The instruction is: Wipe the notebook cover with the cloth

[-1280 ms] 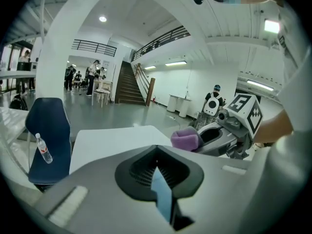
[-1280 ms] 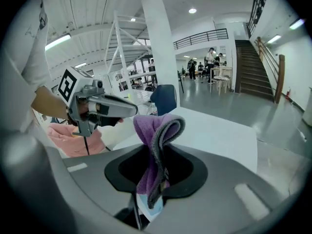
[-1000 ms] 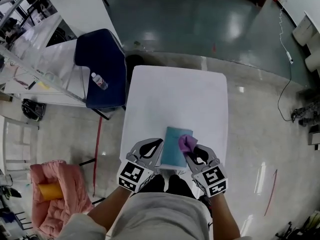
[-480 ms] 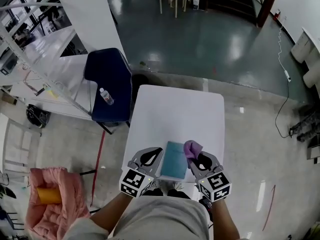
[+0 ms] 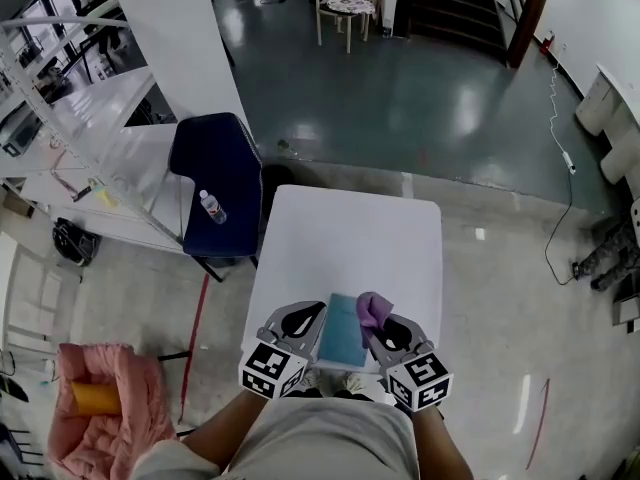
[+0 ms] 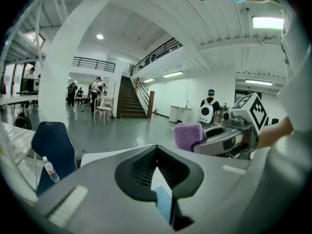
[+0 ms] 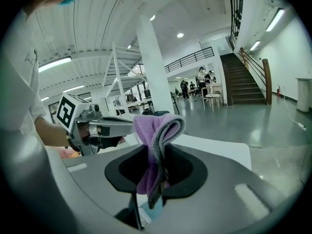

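Observation:
A teal notebook (image 5: 342, 333) lies flat at the near edge of a white table (image 5: 345, 233). My right gripper (image 5: 373, 324) is shut on a folded purple cloth (image 5: 371, 306), which stands up out of the jaws by the notebook's far right corner. From the right gripper view the cloth (image 7: 156, 130) hangs down between the jaws, with a sliver of notebook (image 7: 154, 209) below. My left gripper (image 5: 317, 310) is shut, its tips at the notebook's left edge. Through its jaws I see a strip of notebook (image 6: 163, 204) and, to the right, the cloth (image 6: 188, 134).
A dark blue chair (image 5: 215, 163) with a water bottle (image 5: 211, 206) on its seat stands left of the table. Metal shelving (image 5: 70, 98) runs along the left. A pink bundle (image 5: 95, 408) lies on the floor at lower left. A cable (image 5: 556, 188) trails on the right.
The head view has risen and pulled back, showing more floor. Both grippers, the cloth and the notebook keep nearly the same places relative to each other.

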Demonstrator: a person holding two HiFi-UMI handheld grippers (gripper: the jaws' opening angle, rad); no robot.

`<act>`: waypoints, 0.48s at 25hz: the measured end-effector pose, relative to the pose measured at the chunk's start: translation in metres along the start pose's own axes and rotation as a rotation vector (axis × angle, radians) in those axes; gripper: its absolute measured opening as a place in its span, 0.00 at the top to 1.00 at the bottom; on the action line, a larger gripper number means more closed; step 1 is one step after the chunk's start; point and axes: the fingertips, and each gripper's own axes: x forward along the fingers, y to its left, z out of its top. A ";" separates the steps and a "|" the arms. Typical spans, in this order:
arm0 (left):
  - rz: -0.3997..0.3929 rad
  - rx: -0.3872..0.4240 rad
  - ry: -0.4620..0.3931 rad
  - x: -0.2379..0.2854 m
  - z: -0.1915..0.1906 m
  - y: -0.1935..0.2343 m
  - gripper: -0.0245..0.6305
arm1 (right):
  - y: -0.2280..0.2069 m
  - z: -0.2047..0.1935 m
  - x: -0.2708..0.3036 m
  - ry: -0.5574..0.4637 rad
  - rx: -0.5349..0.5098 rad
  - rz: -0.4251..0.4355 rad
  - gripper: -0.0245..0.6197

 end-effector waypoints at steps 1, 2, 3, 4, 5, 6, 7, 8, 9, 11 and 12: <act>-0.003 0.000 -0.001 0.001 0.001 -0.002 0.96 | 0.000 0.000 -0.001 -0.002 0.002 0.000 0.79; -0.006 -0.003 -0.002 0.001 0.001 -0.004 0.96 | -0.001 0.000 -0.001 -0.006 0.004 -0.002 0.79; -0.008 -0.008 -0.004 0.001 0.002 -0.005 0.96 | -0.003 0.001 -0.002 -0.009 0.006 -0.004 0.79; -0.010 -0.017 -0.005 0.001 0.002 -0.005 0.96 | -0.003 0.001 -0.002 -0.012 0.007 -0.006 0.79; -0.011 -0.024 -0.005 0.001 0.002 -0.005 0.96 | -0.004 0.002 -0.002 -0.014 0.008 -0.007 0.79; -0.010 -0.027 -0.005 0.000 0.002 -0.004 0.96 | -0.004 0.002 -0.002 -0.014 0.008 -0.008 0.79; -0.009 -0.027 -0.003 0.000 0.002 -0.004 0.96 | -0.004 0.002 -0.002 -0.012 0.006 -0.010 0.79; -0.008 -0.025 -0.003 0.000 0.002 -0.004 0.96 | -0.004 0.002 -0.002 -0.009 0.006 -0.011 0.79; -0.008 -0.024 -0.002 -0.001 0.002 -0.004 0.96 | -0.005 0.001 -0.002 -0.008 0.006 -0.013 0.79; -0.007 -0.024 -0.002 0.000 0.002 -0.004 0.96 | -0.005 0.001 -0.003 -0.007 0.010 -0.016 0.79; -0.008 -0.024 -0.002 0.000 0.002 -0.003 0.96 | -0.005 0.000 -0.003 -0.008 0.012 -0.017 0.80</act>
